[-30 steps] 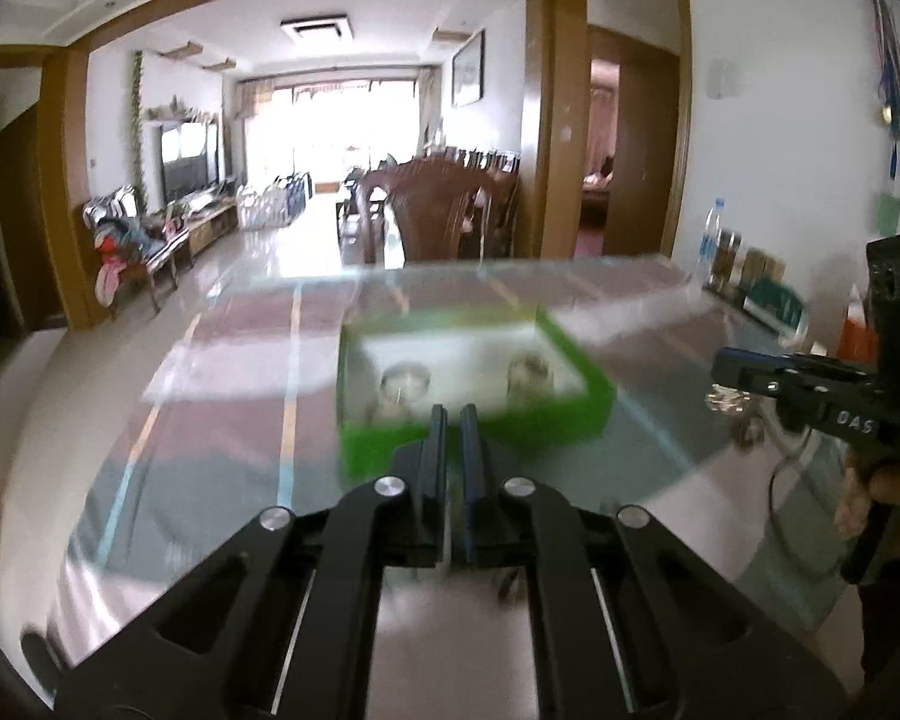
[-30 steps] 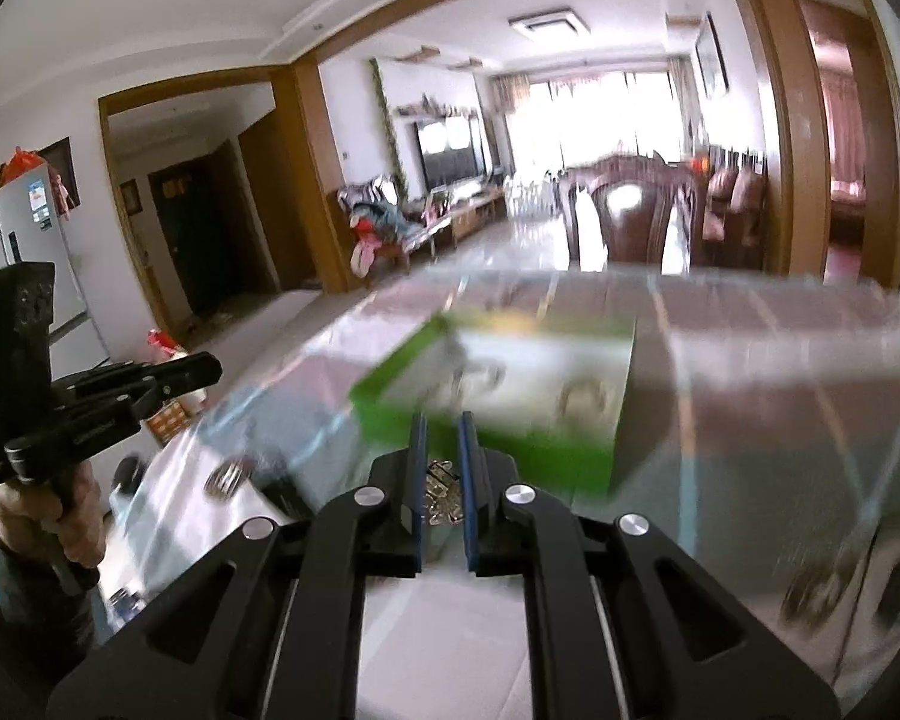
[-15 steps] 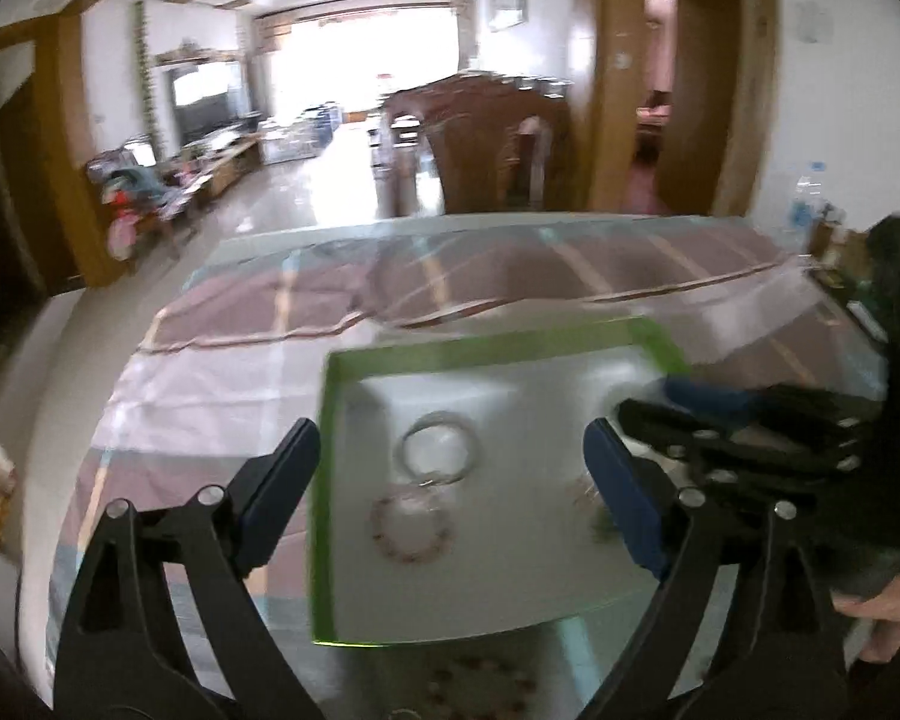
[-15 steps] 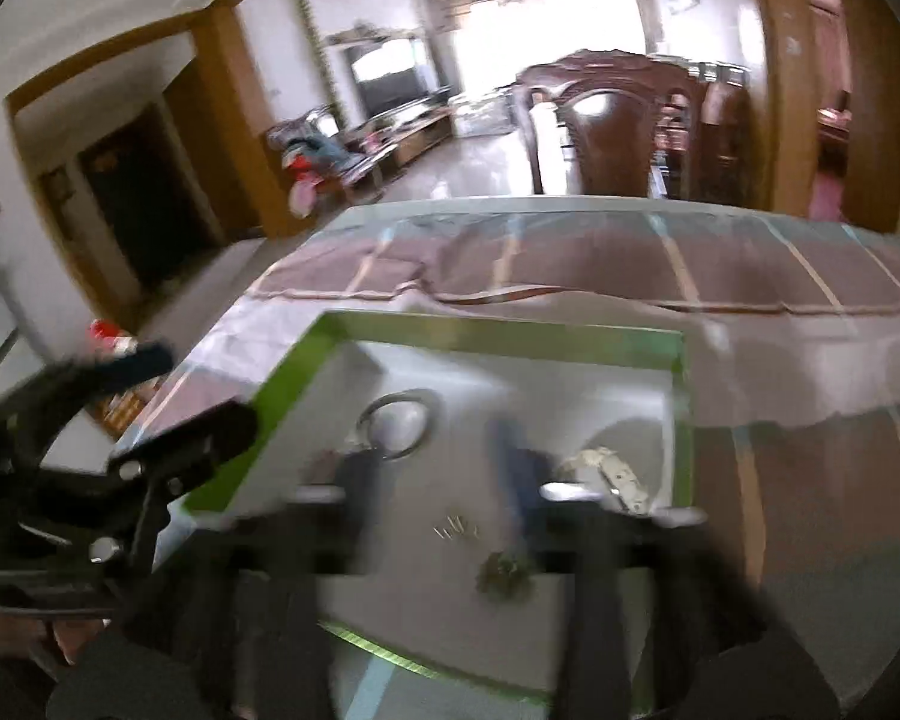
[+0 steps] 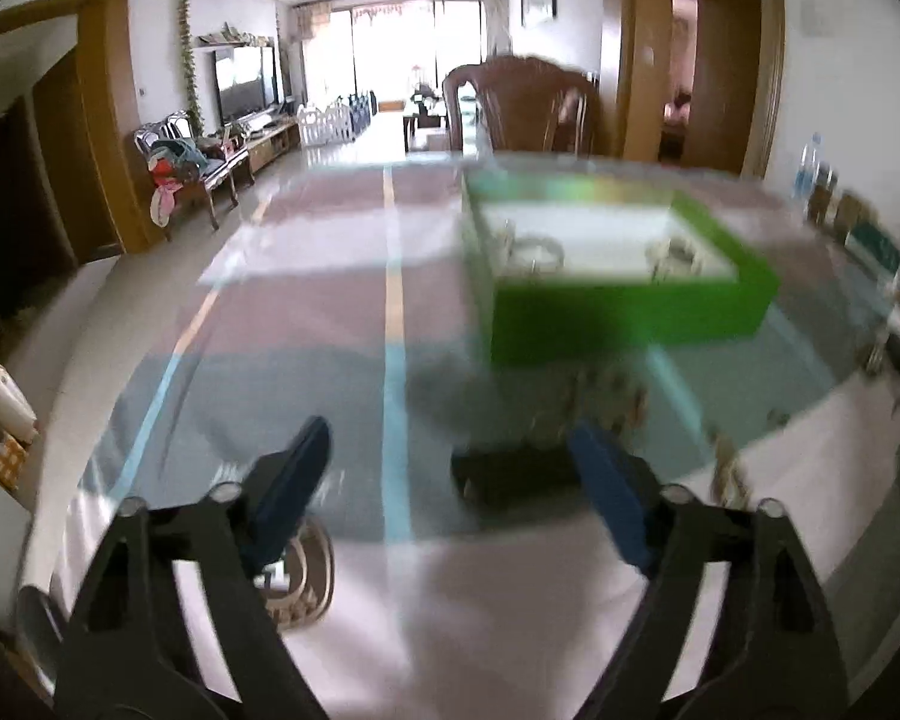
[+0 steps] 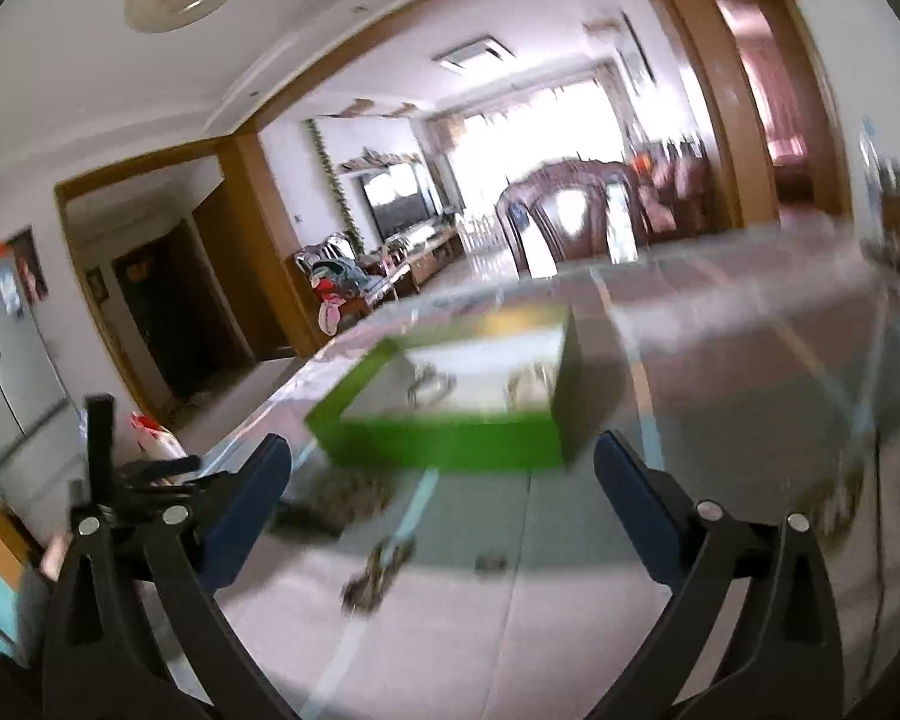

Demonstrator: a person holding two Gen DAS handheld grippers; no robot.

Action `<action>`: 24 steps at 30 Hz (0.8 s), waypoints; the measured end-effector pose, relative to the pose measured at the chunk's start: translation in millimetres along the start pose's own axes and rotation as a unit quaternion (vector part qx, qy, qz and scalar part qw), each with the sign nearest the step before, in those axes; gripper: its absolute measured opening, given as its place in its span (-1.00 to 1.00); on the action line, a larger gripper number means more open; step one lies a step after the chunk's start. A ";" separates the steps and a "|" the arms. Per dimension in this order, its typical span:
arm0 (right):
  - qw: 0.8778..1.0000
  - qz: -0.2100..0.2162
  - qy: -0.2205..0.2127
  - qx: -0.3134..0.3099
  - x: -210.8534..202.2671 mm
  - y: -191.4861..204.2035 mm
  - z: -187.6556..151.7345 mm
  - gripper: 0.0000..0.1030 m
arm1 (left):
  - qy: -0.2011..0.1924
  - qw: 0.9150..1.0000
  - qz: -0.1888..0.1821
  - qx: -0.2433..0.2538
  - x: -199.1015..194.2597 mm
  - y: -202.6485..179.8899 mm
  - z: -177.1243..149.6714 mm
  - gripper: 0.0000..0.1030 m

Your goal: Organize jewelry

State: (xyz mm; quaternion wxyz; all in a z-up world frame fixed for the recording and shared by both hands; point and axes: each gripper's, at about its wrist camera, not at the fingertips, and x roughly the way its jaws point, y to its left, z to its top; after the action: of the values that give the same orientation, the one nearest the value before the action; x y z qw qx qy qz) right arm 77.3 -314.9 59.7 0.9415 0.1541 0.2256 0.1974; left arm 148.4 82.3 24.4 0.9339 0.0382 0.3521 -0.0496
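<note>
Jewelry in green box; left gripper closing, right gripper opening.

Left gripper: black angular linkage arms, silver round screws at the pivots, blue pads fitted on the fingers. Right gripper: identically built, black arms, silver screws, blue pads.

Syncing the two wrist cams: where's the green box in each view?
Left wrist: green box sits right of centre, past the right jaw, open top showing blurred jewelry.
Right wrist: green box sits at centre, just beyond and between the open jaws, seen corner-on.
Shared landmark: the brown chair behind the table's far edge.
</note>
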 end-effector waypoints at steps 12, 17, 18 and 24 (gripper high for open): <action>0.998 -0.015 0.023 0.052 -25.1 -12.8 -39.2 0.92 | 0.082 0.996 -0.018 0.009 60.5 6.3 -19.1 -0.46; 0.998 -0.012 0.029 0.060 -23.2 -14.6 -44.6 0.92 | 0.071 0.997 -0.029 -0.021 59.6 9.1 -12.4 -0.84; 0.998 -0.013 0.032 0.058 -20.7 -13.9 -46.7 0.92 | 0.059 0.997 -0.028 -0.027 53.7 8.4 -9.0 -0.85; 0.998 -0.020 0.060 0.022 -4.3 -3.1 -52.5 0.92 | -0.031 0.997 -0.062 -0.021 -6.7 -11.8 51.4 -0.84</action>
State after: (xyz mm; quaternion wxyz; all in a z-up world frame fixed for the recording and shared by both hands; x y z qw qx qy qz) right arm 49.2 -309.0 15.4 0.9264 0.1583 0.2887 0.1827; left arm 175.6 65.5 66.9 0.9402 -0.0045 0.3254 -0.1011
